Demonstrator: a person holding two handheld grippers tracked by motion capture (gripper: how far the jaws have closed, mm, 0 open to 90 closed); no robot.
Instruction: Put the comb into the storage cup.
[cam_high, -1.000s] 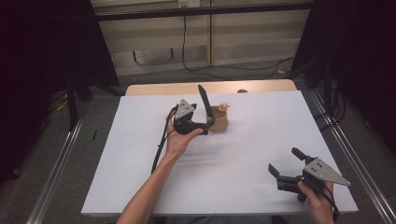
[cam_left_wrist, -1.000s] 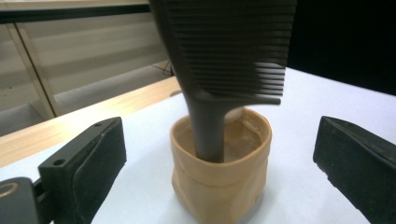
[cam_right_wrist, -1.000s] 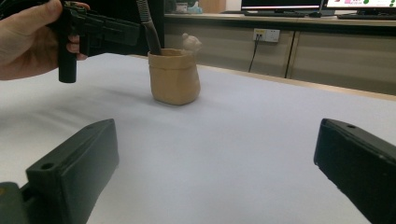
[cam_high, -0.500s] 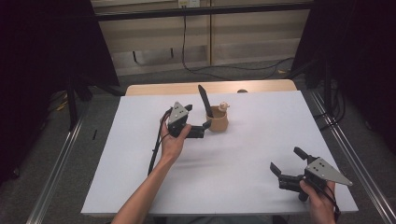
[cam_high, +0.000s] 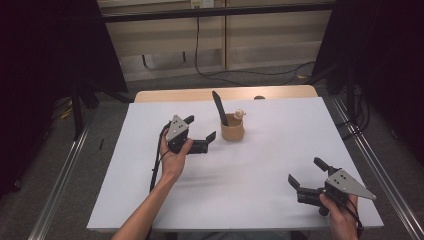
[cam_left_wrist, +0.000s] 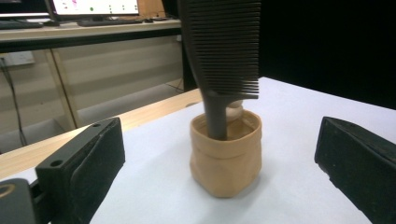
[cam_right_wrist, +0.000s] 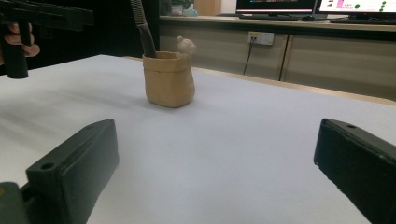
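A tan soft pouch (cam_high: 232, 131) stands upright on the white table (cam_high: 260, 200), just beyond its middle. A black comb (cam_high: 219, 107) sticks up out of it, handle down, and a small pale knob (cam_high: 240, 113) peeks over the rim. My left gripper (cam_high: 201, 127) hovers open a little to the left of the pouch, with nothing between its jaws. In the left gripper view, the pouch (cam_left_wrist: 226, 156) and comb (cam_left_wrist: 222, 44) stand ahead between the open jaws. My right gripper (cam_high: 304, 170) is open and empty near the front right edge, and the right gripper view faces the pouch (cam_right_wrist: 168, 79) from afar.
A wooden strip (cam_high: 225, 94) runs along the table's far edge. Beyond it are low cabinets (cam_high: 225, 47) and trailing cables on the floor. A metal frame rail (cam_high: 372, 165) flanks the table on the right. A desk with monitors (cam_right_wrist: 317, 7) stands in the background.
My left gripper has drawn back to the left, away from the pouch and comb. The comb stays standing in the pouch. The right gripper has hardly moved.
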